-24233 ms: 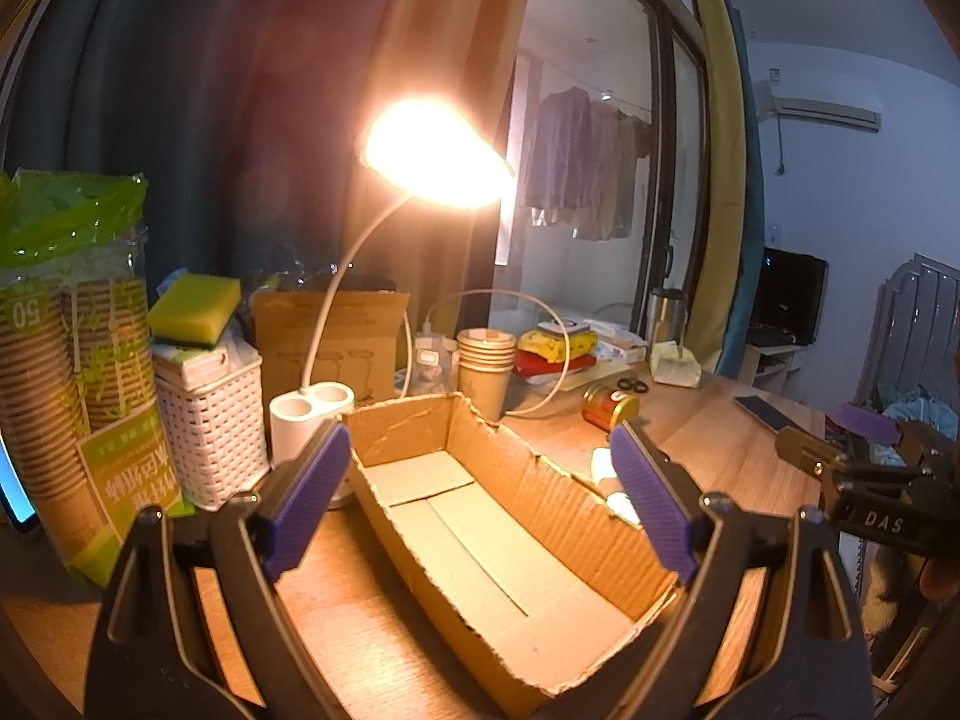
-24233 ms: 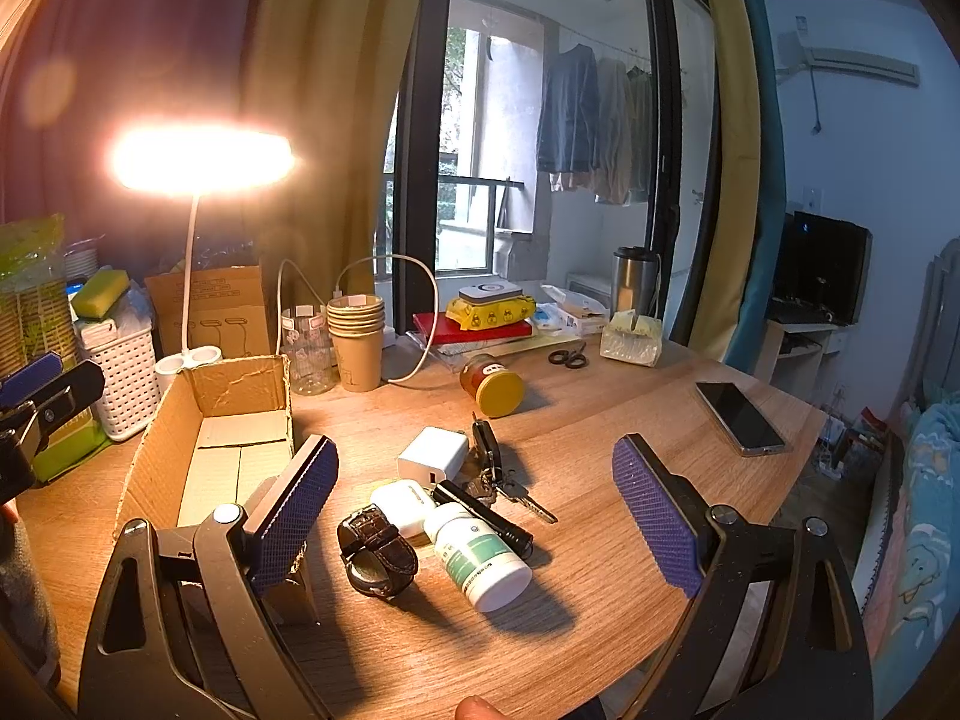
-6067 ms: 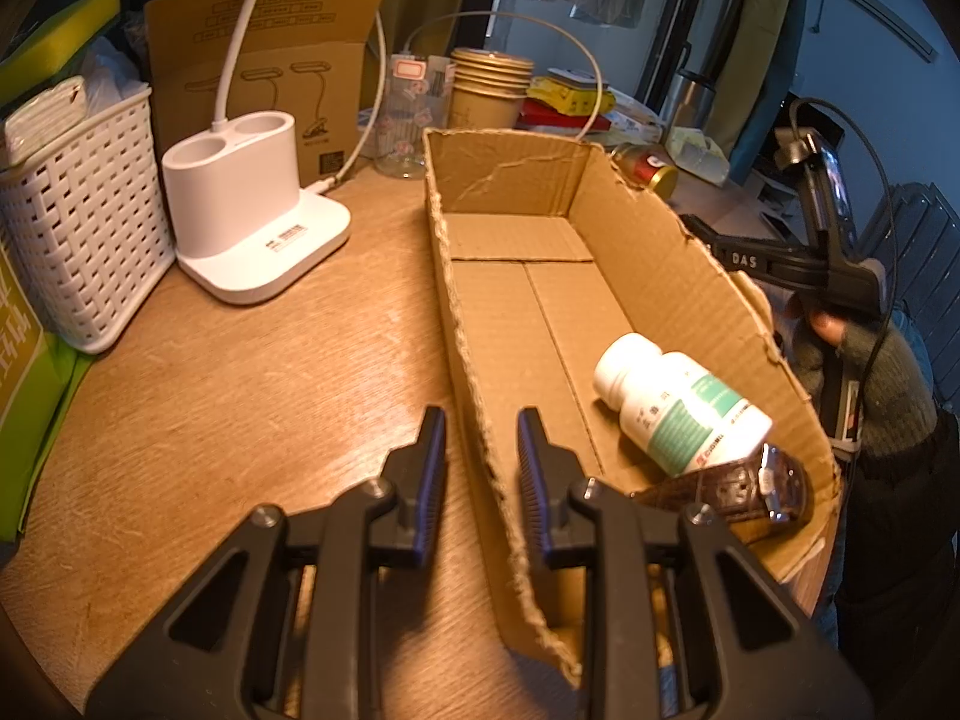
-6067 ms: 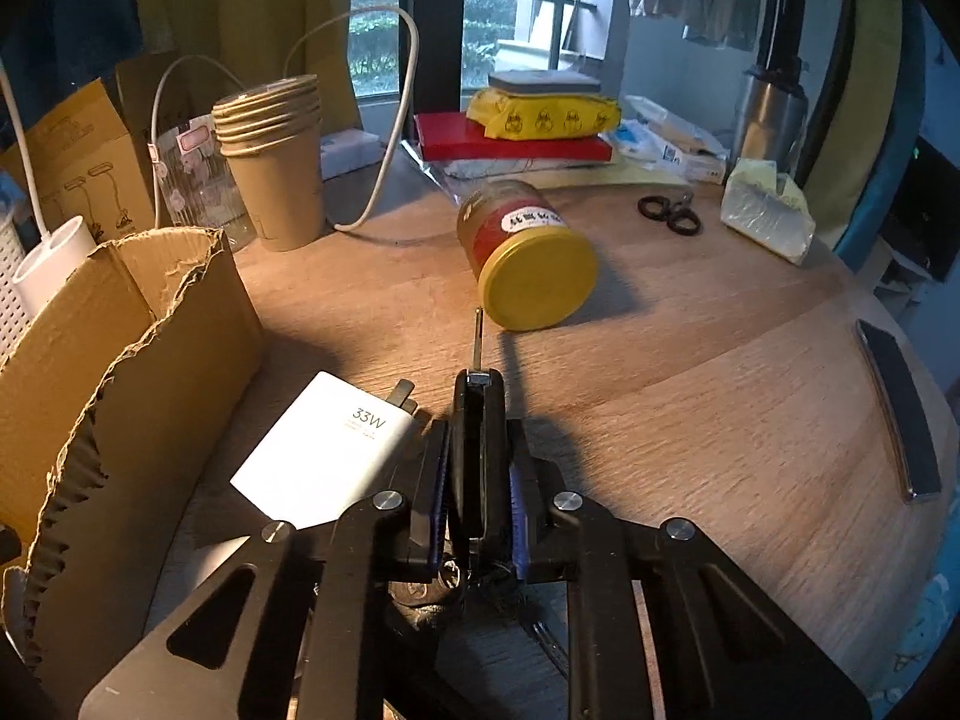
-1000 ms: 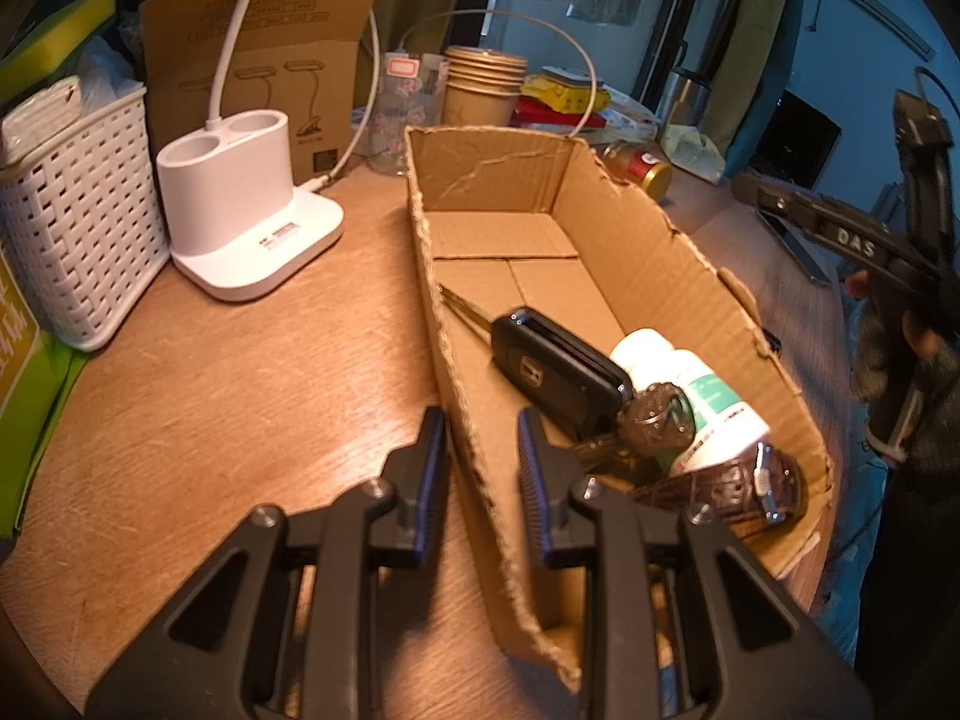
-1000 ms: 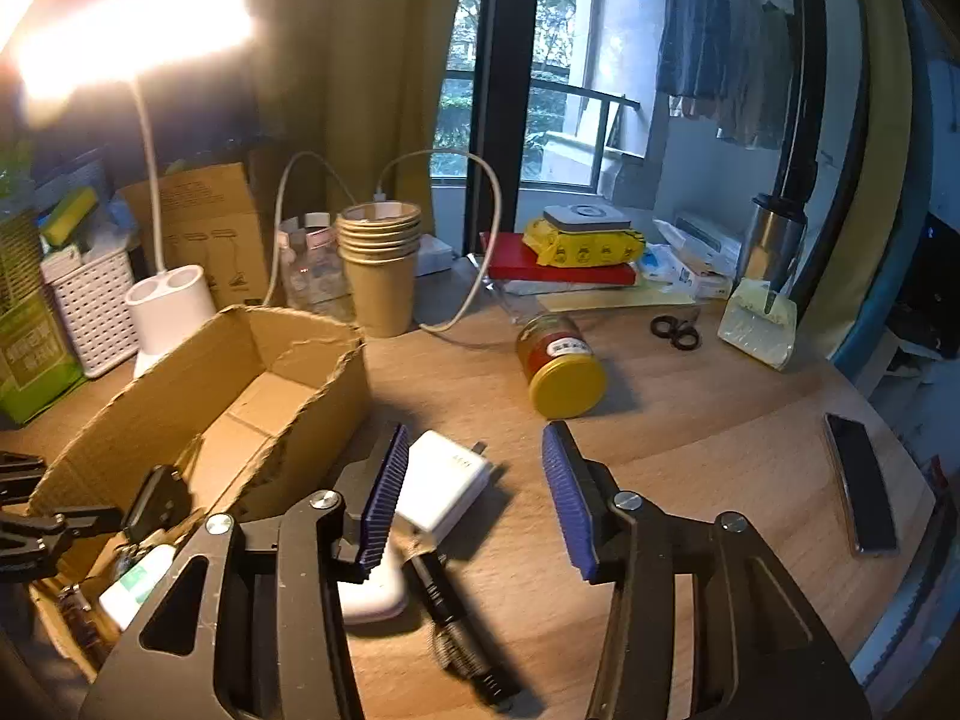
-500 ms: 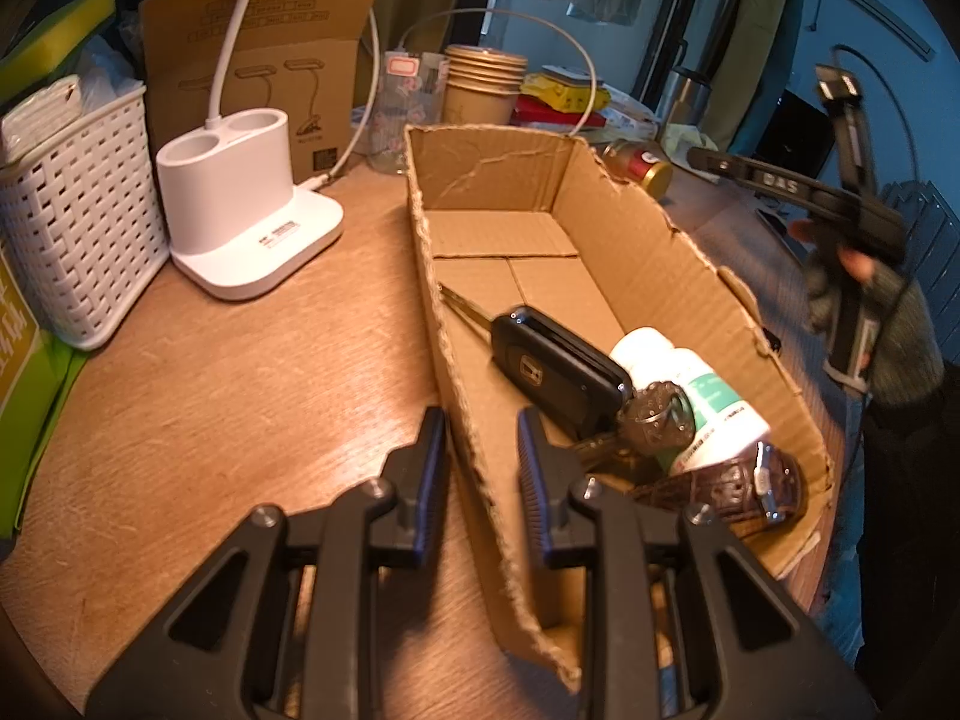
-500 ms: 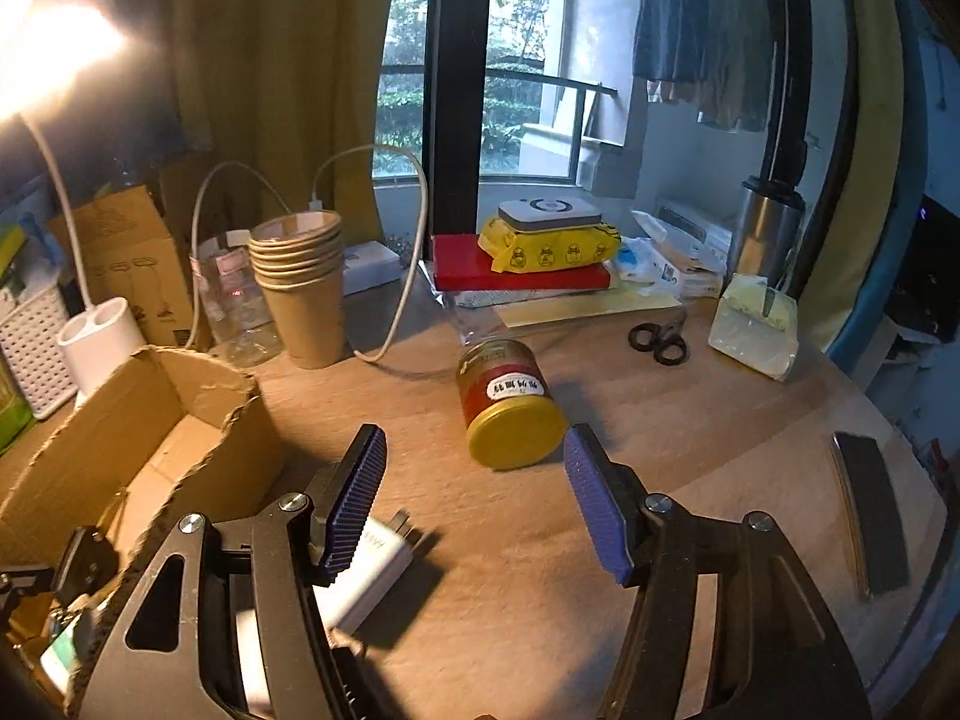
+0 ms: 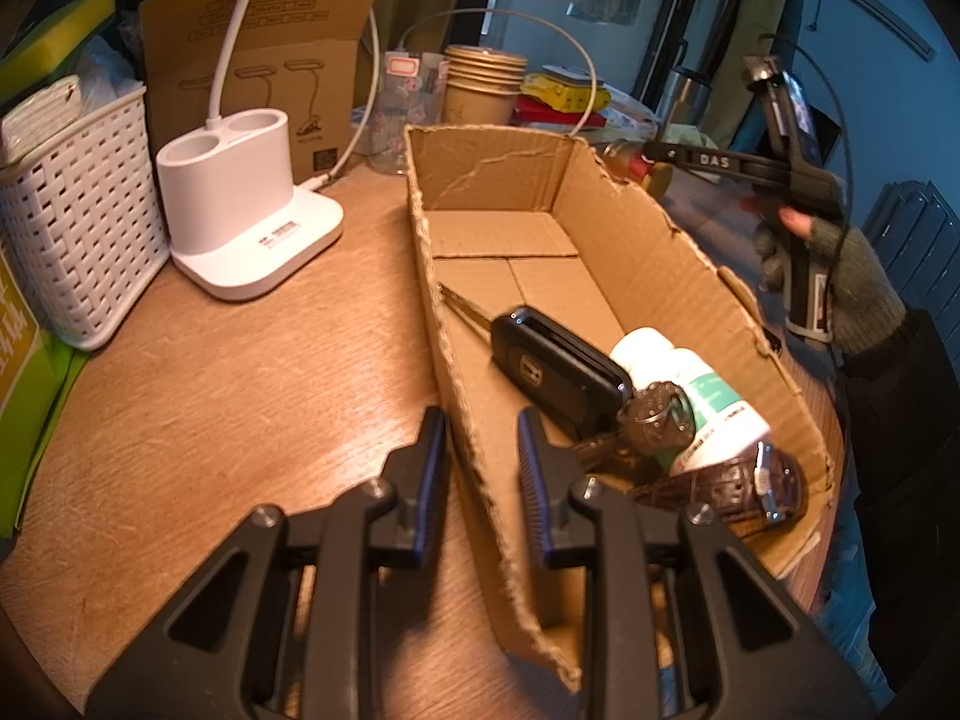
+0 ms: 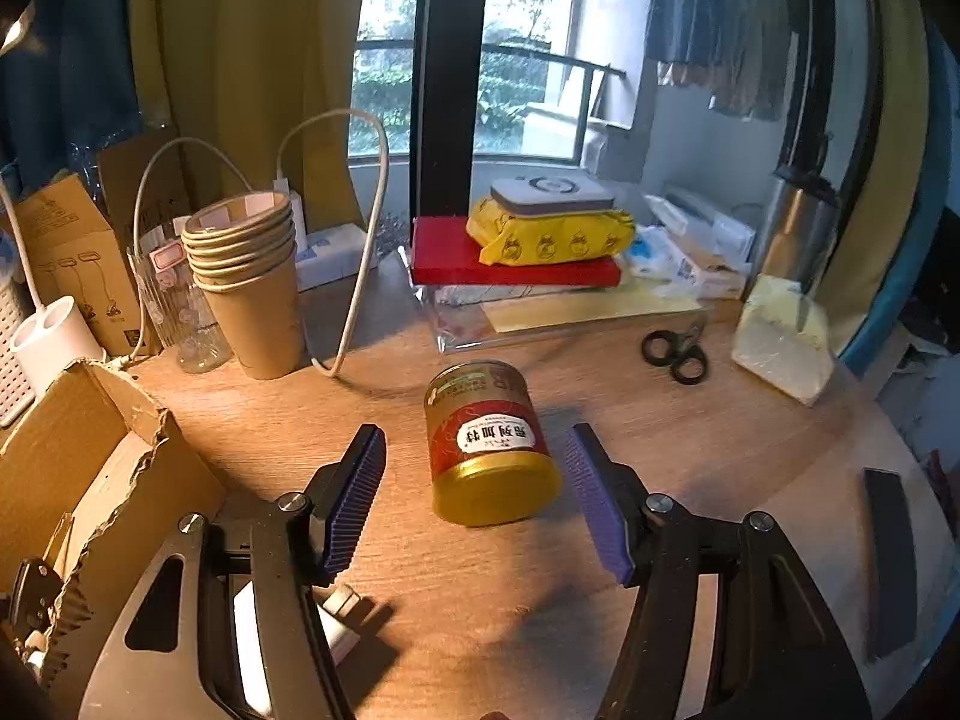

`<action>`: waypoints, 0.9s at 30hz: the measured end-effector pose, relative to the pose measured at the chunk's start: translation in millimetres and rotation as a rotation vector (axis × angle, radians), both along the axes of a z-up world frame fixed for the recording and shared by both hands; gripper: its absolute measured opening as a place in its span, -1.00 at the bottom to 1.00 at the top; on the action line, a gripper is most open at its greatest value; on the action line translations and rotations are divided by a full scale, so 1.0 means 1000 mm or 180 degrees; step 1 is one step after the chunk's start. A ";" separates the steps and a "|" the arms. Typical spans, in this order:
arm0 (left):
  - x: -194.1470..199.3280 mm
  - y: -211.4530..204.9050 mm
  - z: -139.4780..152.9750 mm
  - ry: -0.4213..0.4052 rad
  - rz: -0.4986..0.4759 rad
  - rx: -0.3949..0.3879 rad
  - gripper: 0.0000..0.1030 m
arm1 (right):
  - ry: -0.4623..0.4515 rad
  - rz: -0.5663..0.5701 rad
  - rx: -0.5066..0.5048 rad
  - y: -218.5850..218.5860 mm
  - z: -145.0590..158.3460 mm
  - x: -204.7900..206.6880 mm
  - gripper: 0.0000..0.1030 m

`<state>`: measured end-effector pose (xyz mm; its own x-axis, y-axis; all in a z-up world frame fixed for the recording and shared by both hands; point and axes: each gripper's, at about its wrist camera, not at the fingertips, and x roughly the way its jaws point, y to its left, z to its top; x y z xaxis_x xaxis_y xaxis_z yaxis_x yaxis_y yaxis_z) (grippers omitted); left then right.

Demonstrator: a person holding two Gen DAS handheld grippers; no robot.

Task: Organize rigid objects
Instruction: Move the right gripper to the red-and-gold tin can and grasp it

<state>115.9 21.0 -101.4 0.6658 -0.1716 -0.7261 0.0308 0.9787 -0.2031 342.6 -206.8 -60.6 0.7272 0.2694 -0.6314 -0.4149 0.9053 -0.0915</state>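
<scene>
A round wooden table [image 10: 630, 420] with a pale grain carries everything, set before a window with yellow-green curtains and a dark frame; clothes hang outside on a balcony rail. The landmark is the torn cardboard box [image 9: 636, 252], open at the top.

Inside the box, toward its near end, lie a black car key [image 9: 558, 366], a white pill bottle [image 9: 690, 384] with a green label and a brown-strapped watch [image 9: 738, 480], all bunched together. The left gripper [image 9: 480, 468] has its fingers drawn together on the box's near side wall, one finger outside and one inside.

To the right of the box, well clear of it, a red-labelled jar [image 10: 489, 450] with a gold lid lies on its side on the table. The right gripper [image 10: 477, 498] holds its fingers apart on either side of the jar, neither pad touching it. A white charger [image 10: 336, 612] lies just below that gripper, beside the box's wall.

Beyond the box's far end stand a stack of paper cups [image 10: 249, 276] and a clear bottle; a white lamp base [image 9: 240, 210] and a white woven basket [image 9: 78, 216] sit to the box's left. Farther right of the box are black scissors [image 10: 675, 354] and a dark phone [image 10: 888, 564] near the table's edge.
</scene>
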 end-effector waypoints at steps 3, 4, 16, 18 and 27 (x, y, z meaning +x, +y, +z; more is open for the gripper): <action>0.000 0.000 0.000 0.0000 0.0000 0.0000 -0.50 | 0.0062 0.0037 -0.0029 0.005 -0.006 0.008 0.28; 0.000 0.000 0.000 0.0000 0.0000 -0.0001 -0.50 | 0.0068 0.0024 -0.0050 0.006 -0.007 0.011 0.27; 0.000 0.000 0.000 0.0001 0.0000 0.0000 -0.50 | 0.0228 -0.0089 -0.0204 0.016 -0.027 0.044 0.27; 0.000 0.000 0.000 0.0000 -0.0001 0.0002 -0.50 | 0.0263 -0.0108 -0.0222 0.017 -0.031 0.048 0.27; 0.000 0.000 0.000 -0.0002 0.0002 0.0000 -0.50 | 0.0331 -0.0234 -0.0259 0.014 -0.037 0.054 0.11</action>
